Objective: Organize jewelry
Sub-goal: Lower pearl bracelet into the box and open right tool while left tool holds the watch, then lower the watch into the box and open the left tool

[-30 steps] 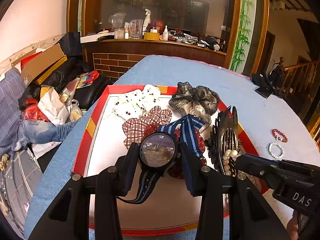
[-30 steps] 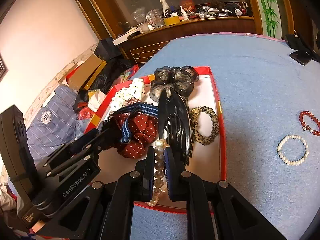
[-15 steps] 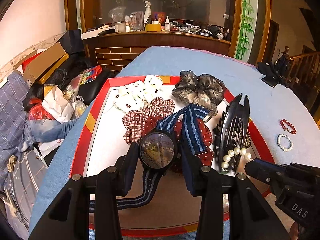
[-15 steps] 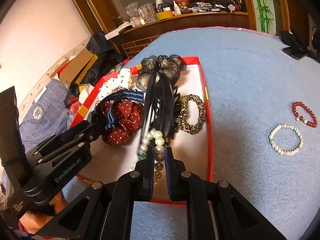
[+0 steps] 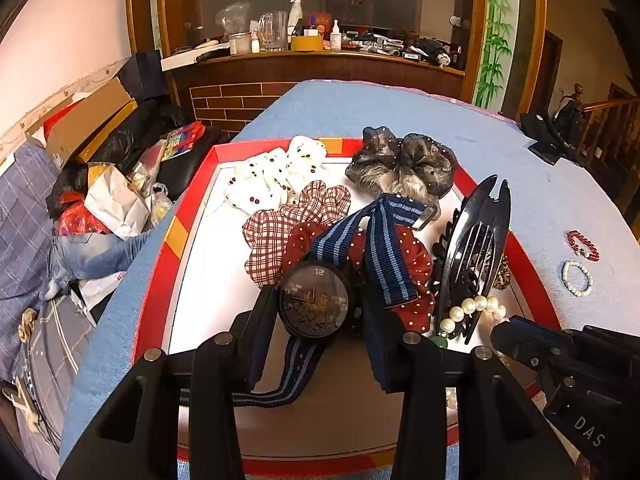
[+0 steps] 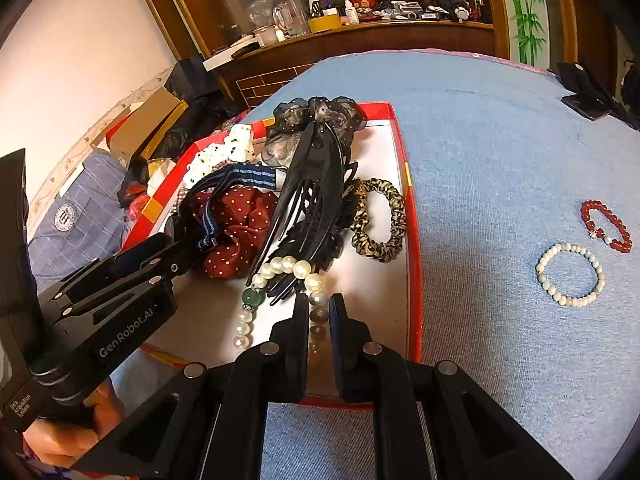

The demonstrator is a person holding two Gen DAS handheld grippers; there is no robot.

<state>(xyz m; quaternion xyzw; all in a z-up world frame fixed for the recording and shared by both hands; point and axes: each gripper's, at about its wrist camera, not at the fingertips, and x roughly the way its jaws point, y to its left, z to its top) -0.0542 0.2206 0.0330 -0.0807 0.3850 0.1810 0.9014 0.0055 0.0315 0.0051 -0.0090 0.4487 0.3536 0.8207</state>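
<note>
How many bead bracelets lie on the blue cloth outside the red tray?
2, side by side right of the red tray: the red bead bracelet farther away, the white bead bracelet nearer. Others could lie outside the view.

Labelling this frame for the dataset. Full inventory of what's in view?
tray: 1, red rim, white floor, on the blue tablecloth
scrunchies: 5 in tray: white dotted, plaid, red dotted, grey sheer, leopard
hair claw: 1, black, over the pile
watch: 1, dark face, blue striped strap, in left gripper
pearl necklace: 1, white with a green bead, in right gripper
bracelets: 2 on cloth outside tray, white, red
left gripper: shut on watch
right gripper: shut on necklace
</note>
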